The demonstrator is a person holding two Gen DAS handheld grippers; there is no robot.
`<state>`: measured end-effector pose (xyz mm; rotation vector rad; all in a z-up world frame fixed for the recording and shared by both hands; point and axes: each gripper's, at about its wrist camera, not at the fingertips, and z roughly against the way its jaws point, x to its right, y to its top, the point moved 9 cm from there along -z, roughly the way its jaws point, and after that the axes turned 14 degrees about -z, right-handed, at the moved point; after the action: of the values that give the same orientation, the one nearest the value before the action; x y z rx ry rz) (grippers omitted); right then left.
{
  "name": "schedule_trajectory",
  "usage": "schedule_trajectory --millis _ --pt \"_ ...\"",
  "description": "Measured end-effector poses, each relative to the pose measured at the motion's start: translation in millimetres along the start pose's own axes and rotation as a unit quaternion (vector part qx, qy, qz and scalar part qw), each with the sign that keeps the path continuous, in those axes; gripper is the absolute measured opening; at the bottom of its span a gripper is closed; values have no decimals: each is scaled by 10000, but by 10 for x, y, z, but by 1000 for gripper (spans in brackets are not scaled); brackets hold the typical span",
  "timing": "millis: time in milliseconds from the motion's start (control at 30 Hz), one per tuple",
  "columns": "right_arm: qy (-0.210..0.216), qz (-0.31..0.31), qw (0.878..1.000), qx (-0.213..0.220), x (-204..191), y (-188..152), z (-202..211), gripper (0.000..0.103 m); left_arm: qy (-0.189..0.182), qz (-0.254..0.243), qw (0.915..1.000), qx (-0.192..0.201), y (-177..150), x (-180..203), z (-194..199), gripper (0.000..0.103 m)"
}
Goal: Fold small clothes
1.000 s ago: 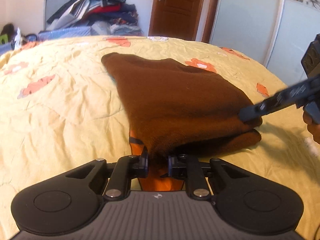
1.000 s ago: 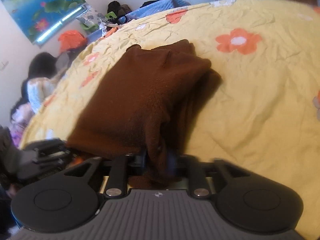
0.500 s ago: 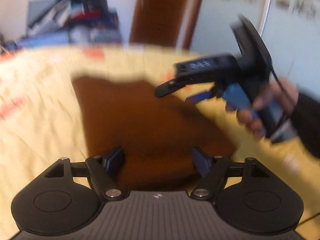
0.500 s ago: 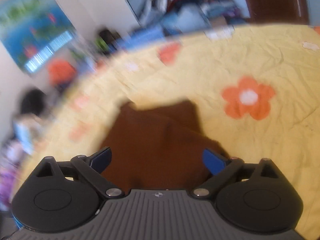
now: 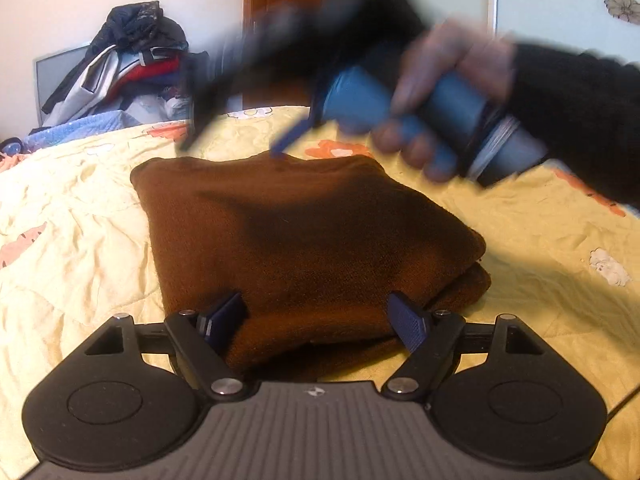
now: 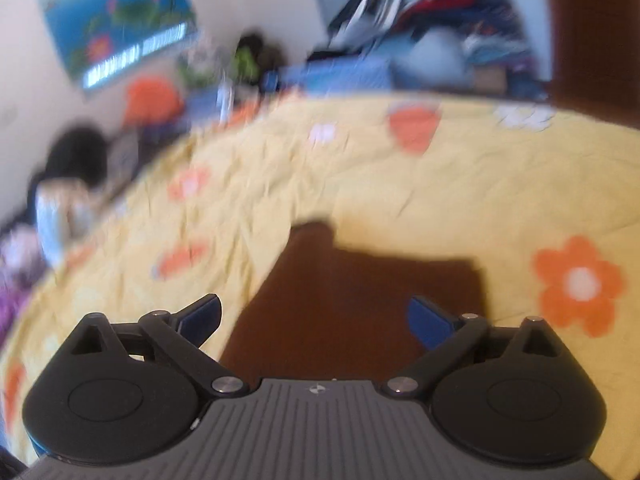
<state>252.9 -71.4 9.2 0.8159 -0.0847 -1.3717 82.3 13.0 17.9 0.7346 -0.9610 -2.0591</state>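
A brown knit garment (image 5: pixel 304 240) lies folded into a thick rectangle on the yellow flowered bedcover (image 5: pixel 80 248). My left gripper (image 5: pixel 316 316) hovers at its near edge. Its jaws are opening, the blue pads (image 5: pixel 224 312) stand wide apart, and the cloth lies below them, unpinched. My right gripper (image 6: pixel 316 316) is open with nothing gripped, above the garment (image 6: pixel 352 304). In the left wrist view the right gripper (image 5: pixel 236 142) shows as a blur above the garment's far edge, held by a hand (image 5: pixel 448 92) in a dark sleeve.
A heap of clothes (image 5: pixel 128 68) sits beyond the bed's far side, beside a brown door (image 5: pixel 280 8). A person (image 6: pixel 64 200) sits by the bed at the left of the right wrist view, under a blue poster (image 6: pixel 116 20). Bare bedcover surrounds the garment.
Both grippers have let go of the brown garment and opened wide. The right gripper has lifted and swung across toward the garment's far side. The garment now lies flat.
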Motion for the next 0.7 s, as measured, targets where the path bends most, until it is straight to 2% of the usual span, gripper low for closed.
schedule_trajectory --millis 33,67,133,200,267,300,367,433,500,533,567,600,633,667,700 --pt "-320 -9 9993 -197 162 -76 -183 97 -32 45 10000 22 -2 -9 10 80" --pt "-193 78 9998 57 251 -108 -209 103 -74 91 9999 41 -6 -14 18 80" --pt "199 -260 9993 155 355 -93 -140 103 -110 151 9998 69 -11 -30 38 81" --pt "96 -311 9995 14 377 -49 -131 95 -160 181 9997 87 -16 -32 39 83" --pt "-221 -408 9989 -26 335 11 -110 86 -260 169 9995 90 -11 -13 35 91" --pt "-252 -492 9985 30 269 55 -60 87 -272 142 9995 77 -5 0 22 92" --pt "175 -320 9991 237 0 153 68 89 -257 93 9996 52 -4 14 12 93" --pt "460 -202 9984 247 -262 195 22 98 -253 80 9996 44 -12 14 -3 94" --pt "455 -175 9988 -76 -344 136 -225 99 -269 100 9996 51 -17 5 -3 94" --pt "306 -228 9987 -328 -281 69 -407 99 -277 109 9995 57 -19 1 -2 94" --pt "206 -167 9990 -349 -204 4 -542 103 -272 112 9995 63 -23 -4 3 94" --pt "298 85 9995 -68 -214 0 -542 103 -285 107 9995 73 -24 -7 6 94" --pt "271 81 9996 -61 -207 -15 -528 103 -297 109 9995 93 -27 -14 15 94" --pt "247 -27 9996 -116 -202 -19 -484 102 -288 148 9994 132 -18 -25 40 94" --pt "182 -131 9996 -164 -181 -30 -397 97 -250 241 9992 198 -21 -64 95 94"
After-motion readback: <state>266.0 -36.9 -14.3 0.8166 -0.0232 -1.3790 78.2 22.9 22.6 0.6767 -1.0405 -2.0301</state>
